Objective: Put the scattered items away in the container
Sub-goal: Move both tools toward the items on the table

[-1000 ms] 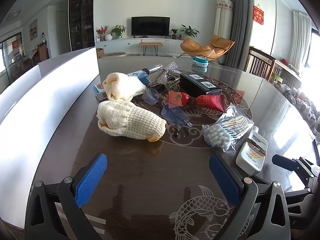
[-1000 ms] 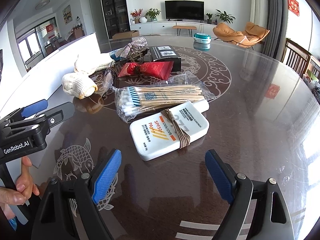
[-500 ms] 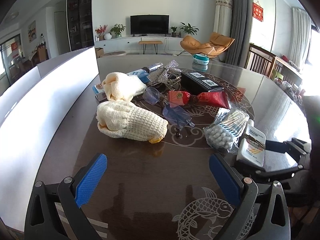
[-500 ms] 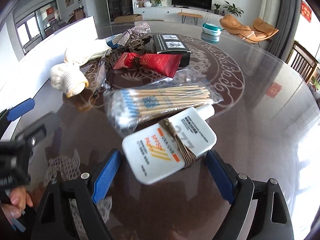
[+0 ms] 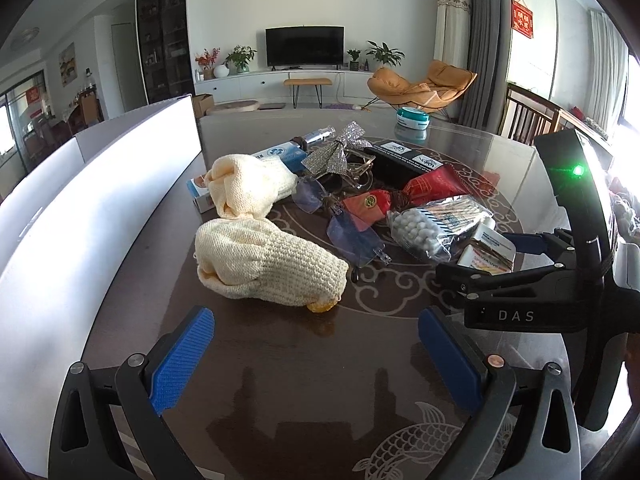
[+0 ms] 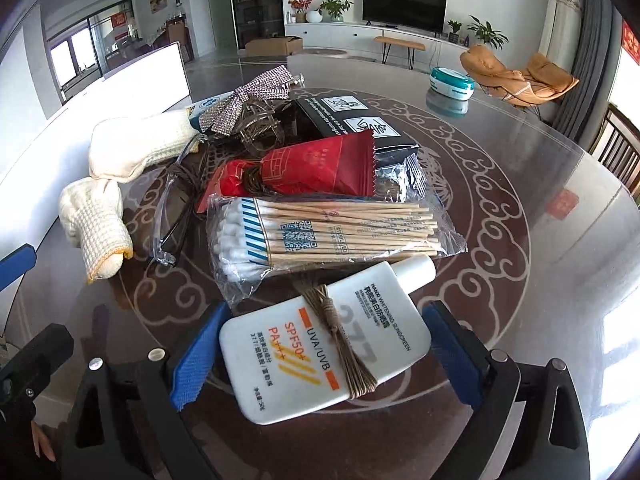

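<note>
Right claw (image 6: 320,352): mine, held low over the table (image 6: 540,280), fingers level and pointing toward the pile; jaws spread wide, one blue pad (image 6: 196,360) on each flank of the sunscreen bottle (image 6: 320,344); whether the pads touch the bottle I cannot tell; the bottle lies flat, white, cap away from me, brown twine wound around its middle.

Left claw (image 5: 320,360): mine, held low and level at the near edge of the table, jaws wide, nothing between them; from this view my right claw reaches in from the right side with its fingers around the bottle.

Items on the table, near to far:
- bag of cotton swabs (image 6: 320,232); touching the bottle's far edge
- red packet (image 6: 320,168); just behind the swabs
- black box (image 6: 352,120); behind the red packet
- glasses (image 6: 172,216); left of the swabs
- two cream knit gloves, one nearer (image 5: 268,268), one farther (image 5: 248,188)
- sequin bow clip (image 5: 340,152); near the pile's far end
- blue-and-white box (image 5: 280,152); partly under the farther glove
- teal round tin (image 6: 452,80); well apart, far side

White container (image 5: 80,220): long wall along the left side of the table, beside the gloves.
</note>
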Available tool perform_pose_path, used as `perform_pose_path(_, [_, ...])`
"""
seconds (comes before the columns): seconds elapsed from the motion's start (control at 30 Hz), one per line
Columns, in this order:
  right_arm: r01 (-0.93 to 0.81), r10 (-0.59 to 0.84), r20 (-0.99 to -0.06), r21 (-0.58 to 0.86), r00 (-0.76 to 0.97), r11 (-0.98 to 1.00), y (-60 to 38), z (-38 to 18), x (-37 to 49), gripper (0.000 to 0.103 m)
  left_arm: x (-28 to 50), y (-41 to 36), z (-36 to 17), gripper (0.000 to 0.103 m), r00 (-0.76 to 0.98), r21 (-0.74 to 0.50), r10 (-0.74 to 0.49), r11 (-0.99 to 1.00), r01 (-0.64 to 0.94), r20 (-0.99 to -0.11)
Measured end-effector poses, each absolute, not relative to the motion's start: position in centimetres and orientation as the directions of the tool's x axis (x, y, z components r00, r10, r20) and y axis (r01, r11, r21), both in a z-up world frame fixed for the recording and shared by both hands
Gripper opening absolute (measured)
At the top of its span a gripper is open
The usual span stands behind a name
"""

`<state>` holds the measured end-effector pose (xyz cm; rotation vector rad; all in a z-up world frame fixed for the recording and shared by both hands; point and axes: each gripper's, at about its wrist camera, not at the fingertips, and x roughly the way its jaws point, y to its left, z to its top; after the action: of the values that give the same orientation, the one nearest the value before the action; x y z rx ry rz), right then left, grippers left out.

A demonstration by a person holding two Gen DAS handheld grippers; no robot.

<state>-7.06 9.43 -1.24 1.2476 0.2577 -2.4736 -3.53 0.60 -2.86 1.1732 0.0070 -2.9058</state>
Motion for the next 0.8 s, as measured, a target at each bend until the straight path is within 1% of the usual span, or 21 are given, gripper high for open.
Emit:
perform_pose_path(0.5, [0.393,-0.232,-0.804,-0.001,-0.547,-0.920,9.45,-1.25,-7.05,0.097,-3.40,1.60,-3.35,0.103,-0.713,0.059,-0.038,-0.998,-0.004,-0.700])
perform_pose_path(0.8, [0.393,-0.232,-0.804,-0.001,-0.547,-0.920,9.46,-1.26,-7.04,0.097,-3.42,1.63,-3.42,0.103,-0.719,0.062,-0.044,-0.998,0.001,-0.694])
